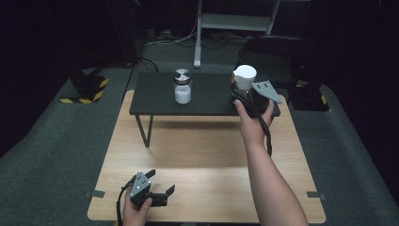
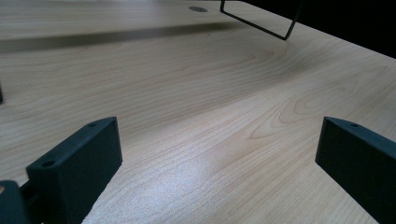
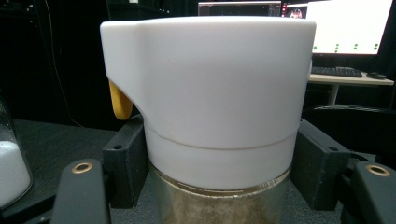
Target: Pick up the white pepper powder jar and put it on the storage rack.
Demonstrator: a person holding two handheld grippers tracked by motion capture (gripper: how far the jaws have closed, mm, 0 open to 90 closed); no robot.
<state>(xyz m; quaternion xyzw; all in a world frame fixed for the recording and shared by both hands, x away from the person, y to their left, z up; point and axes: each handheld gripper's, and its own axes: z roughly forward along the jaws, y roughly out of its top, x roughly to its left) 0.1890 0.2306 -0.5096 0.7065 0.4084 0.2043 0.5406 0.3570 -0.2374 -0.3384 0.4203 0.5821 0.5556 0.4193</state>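
A container with a wide white cap [image 1: 245, 75] over a metallic lower body [image 3: 219, 205] stands at the right end of the black raised shelf [image 1: 155, 96]. My right gripper [image 1: 242, 92] is shut on it, its black fingers [image 3: 123, 158] pressing both sides just under the cap. A yellow piece [image 3: 119, 102] sticks out behind the cap's left side. A glass jar of white powder with a metal lid [image 1: 182, 87] stands mid-shelf, and its edge [image 3: 11, 163] shows in the right gripper view. My left gripper [image 1: 161, 181] rests low over the wooden table [image 2: 210, 93], open, with nothing between its fingers [image 2: 88, 154].
The black shelf stands on thin wire legs [image 1: 147, 129] at the far side of the wooden table [image 1: 207, 155]. Beyond it are a monitor [image 3: 345, 25] and keyboard [image 3: 336, 71] on a desk, a white stand [image 1: 200, 33] and dark floor with hazard-striped bases [image 1: 87, 87].
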